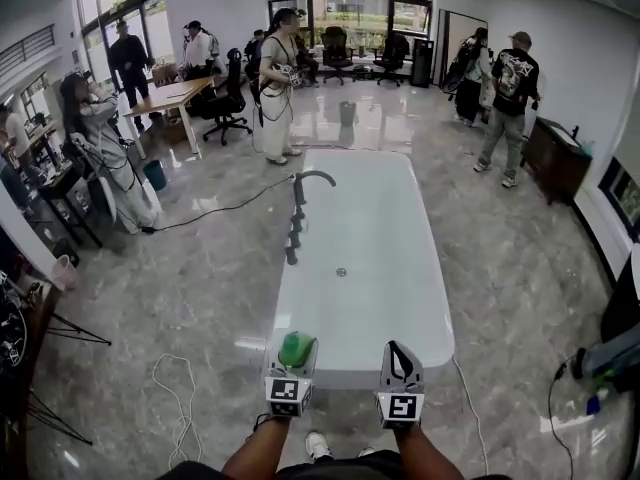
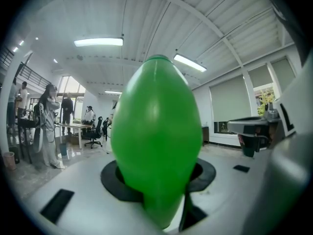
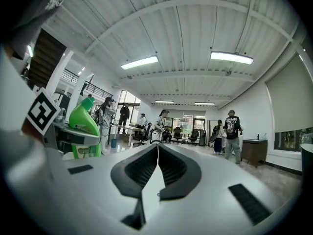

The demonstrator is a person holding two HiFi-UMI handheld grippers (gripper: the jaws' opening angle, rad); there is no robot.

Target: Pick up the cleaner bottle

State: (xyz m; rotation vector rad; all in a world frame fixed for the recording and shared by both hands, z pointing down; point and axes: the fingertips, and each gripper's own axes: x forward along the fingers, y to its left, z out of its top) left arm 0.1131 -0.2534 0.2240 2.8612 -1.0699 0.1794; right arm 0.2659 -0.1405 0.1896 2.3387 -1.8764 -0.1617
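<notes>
Left gripper (image 1: 291,367) pinches the green rounded plastic cleaner bottle (image 2: 156,141), up in the air over the near end of the white glossy bathtub (image 1: 360,218). Right gripper (image 3: 157,151) is pressed together, empty. Risk: the slick curved body may pivot or squirt out of the grip and drop into the tub.

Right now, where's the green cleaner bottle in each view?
Head view: cleaner bottle near the bottom edge, left of centre.
Left gripper view: cleaner bottle fills the centre, between the jaws.
Right gripper view: cleaner bottle at the left, mid-height.
Shared landmark: the wooden desk in the background.
</notes>
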